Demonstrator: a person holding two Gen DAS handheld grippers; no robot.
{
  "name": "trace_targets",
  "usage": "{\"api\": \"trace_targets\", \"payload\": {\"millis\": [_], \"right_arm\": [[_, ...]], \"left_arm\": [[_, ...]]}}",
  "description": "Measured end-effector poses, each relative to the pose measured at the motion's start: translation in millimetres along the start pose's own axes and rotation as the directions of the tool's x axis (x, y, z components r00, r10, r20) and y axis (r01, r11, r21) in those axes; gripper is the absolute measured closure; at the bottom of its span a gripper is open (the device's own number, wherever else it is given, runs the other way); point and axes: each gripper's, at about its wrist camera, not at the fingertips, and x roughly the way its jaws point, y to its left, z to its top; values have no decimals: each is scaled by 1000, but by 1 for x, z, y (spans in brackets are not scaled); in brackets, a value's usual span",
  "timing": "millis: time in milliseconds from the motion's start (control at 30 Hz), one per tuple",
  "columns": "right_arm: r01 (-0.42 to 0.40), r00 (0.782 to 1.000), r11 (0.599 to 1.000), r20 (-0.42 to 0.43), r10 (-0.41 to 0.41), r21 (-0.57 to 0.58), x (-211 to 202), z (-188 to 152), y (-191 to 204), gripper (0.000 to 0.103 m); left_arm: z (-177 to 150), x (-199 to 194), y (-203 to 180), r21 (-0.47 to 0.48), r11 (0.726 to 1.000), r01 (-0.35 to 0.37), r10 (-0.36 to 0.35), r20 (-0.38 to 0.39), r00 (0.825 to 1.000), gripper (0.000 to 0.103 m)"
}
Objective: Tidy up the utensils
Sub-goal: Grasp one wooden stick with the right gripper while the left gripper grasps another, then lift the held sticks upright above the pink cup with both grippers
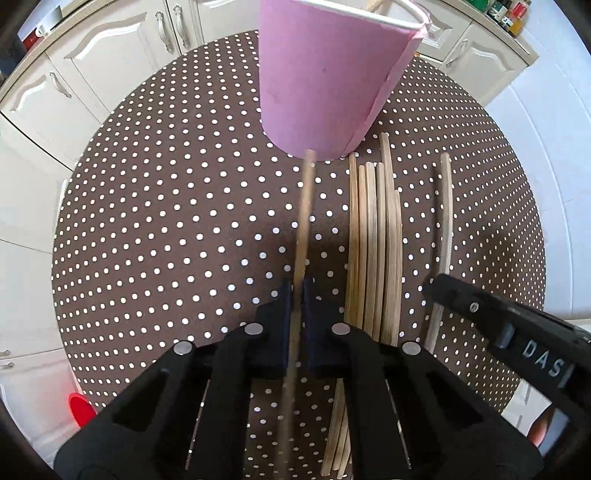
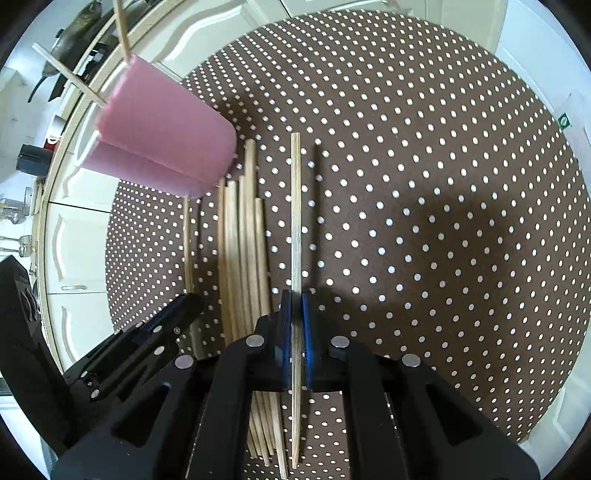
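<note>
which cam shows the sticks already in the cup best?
Right wrist: two sticks poke out of the pink cup at upper left. Left wrist shows mostly the cup's wall, only a stick tip at the rim.

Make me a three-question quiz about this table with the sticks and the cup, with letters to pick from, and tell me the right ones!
1. Where does the pile of loose sticks lie?
A. inside a drawer
B. on the dotted tablecloth beside the cup
C. on the floor

2. What colour is the cup?
A. pink
B. green
C. yellow

3. What is the right gripper doing?
A. hanging wide open
B. squeezing the cup
C. shut on one stick

Answers:
1 B, the sticks lie side by side on the brown white-dotted cloth, right next to the cup.
2 A, its whole side is pink in both views.
3 C, its jaws are pressed onto a single thin stick that runs out between them.
</note>
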Motion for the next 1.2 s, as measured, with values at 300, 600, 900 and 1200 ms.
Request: {"api": "trace_targets", "payload": {"millis": [300,600,900,1200], "right_arm": [[-12,996,999,87,15,-30,-45,-15,13,98],[-45,982,998,184,50,-31,-98,-17,8,98],[-72,960,995,266,88,-68,-136,-15,11,98],[-98,937,988,324,132,-119,-160,-13,26,98]], "left_arm": [[-11,-37,42,-72,997,13,-8,61,998,97],[-27,-93,61,-125,992,20,1,169,986,97],[-16,-129,34,-131,991,20,18,287,958,97],[-11,-155,28,-135,990,33,20,369,929,97]]}}
